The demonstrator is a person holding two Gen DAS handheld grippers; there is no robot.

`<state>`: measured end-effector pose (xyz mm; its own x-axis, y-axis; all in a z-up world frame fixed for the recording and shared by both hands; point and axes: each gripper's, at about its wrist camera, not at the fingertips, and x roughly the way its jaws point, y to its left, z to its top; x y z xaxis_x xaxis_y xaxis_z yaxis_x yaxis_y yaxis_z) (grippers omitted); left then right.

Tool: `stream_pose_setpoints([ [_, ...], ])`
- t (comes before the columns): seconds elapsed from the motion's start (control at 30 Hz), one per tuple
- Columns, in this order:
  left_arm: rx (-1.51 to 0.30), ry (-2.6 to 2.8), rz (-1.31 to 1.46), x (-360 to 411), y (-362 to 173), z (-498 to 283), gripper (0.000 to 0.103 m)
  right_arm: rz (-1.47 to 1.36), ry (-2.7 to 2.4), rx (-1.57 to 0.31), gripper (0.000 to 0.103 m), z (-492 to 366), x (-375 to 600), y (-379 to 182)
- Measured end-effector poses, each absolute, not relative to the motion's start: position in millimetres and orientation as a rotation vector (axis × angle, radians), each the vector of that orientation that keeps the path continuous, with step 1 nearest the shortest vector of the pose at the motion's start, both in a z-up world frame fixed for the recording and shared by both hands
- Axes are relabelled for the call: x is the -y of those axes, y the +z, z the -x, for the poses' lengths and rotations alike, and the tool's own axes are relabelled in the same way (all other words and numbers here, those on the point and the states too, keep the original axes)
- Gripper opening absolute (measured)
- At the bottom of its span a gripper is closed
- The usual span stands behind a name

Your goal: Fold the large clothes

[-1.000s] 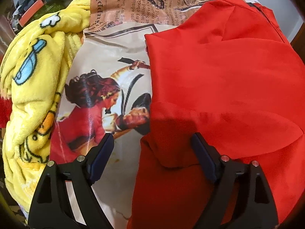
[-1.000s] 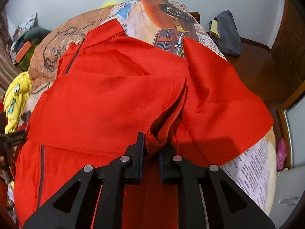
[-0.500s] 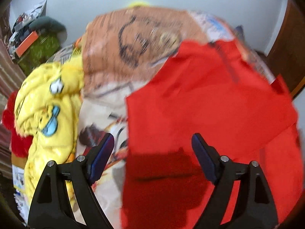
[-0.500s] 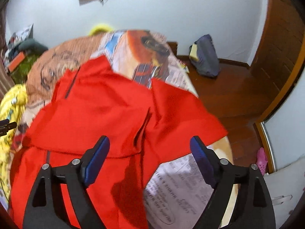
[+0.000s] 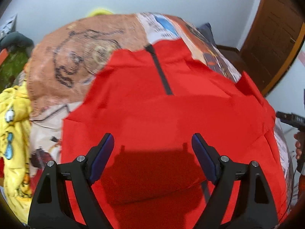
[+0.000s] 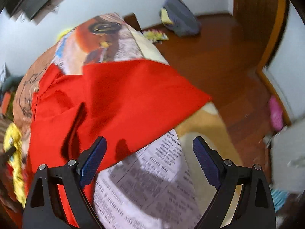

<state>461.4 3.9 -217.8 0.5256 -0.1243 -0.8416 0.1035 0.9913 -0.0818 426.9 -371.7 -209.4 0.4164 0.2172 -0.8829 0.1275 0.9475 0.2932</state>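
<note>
A printed bedsheet [image 5: 80,57] carries the smooth red garment [image 5: 162,118], its dark zipper [image 5: 159,70] visible only from the left. Left gripper [image 5: 152,150] and right gripper [image 6: 149,152] both hang spread, empty. The right view alone shows wooden floor [image 6: 219,57].

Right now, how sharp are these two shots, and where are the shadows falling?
Left wrist view: the bedsheet print is motion-smeared, and the left claw casts a dark shadow on the red garment. Right wrist view: blurrier overall, with the sheet's newsprint text and the floor streaked; the open right claw shades the text. Both views show fisheye bending.
</note>
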Motion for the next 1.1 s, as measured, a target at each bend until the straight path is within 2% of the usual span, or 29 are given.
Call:
stream_pose_setpoints([
  [0.13, -1.037, -0.157, 0.020, 10, -234, -468, 0.083, -0.470, 0.084, -1.160, 0.092, -443, 385, -231],
  [0.4, -1.044, -0.162, -0.038, 19, -245, -468, 0.083, -0.521, 0.059, -1.130, 0.090, -471, 391, -243],
  [0.47, -1.042, -0.160, -0.038, 18, -245, -468, 0.083, -0.505, 0.040, -1.111, 0.078, -476, 390, -240],
  [0.53, -1.043, -0.155, -0.030, 16, -244, -468, 0.083, -0.499, 0.027, -1.100, 0.058, -479, 390, -239],
  [0.57, -1.043, -0.151, -0.026, 14, -243, -467, 0.083, -0.509, 0.026, -1.090, 0.052, -478, 392, -238],
  [0.63, -1.044, -0.145, -0.022, 12, -242, -467, 0.083, -0.511, 0.025, -1.071, 0.028, -476, 392, -233],
  [0.73, -1.040, -0.138, -0.021, 9, -238, -463, 0.083, -0.447, 0.009, -1.051, 0.013, -473, 384, -223],
  [0.87, -1.022, -0.131, -0.031, 5, -227, -454, 0.083, -0.333, -0.003, -1.016, 0.008, -469, 368, -202],
  [1.1, -0.969, -0.115, -0.047, -6, -197, -435, 0.083, -0.281, 0.054, -0.917, 0.007, -459, 347, -143],
])
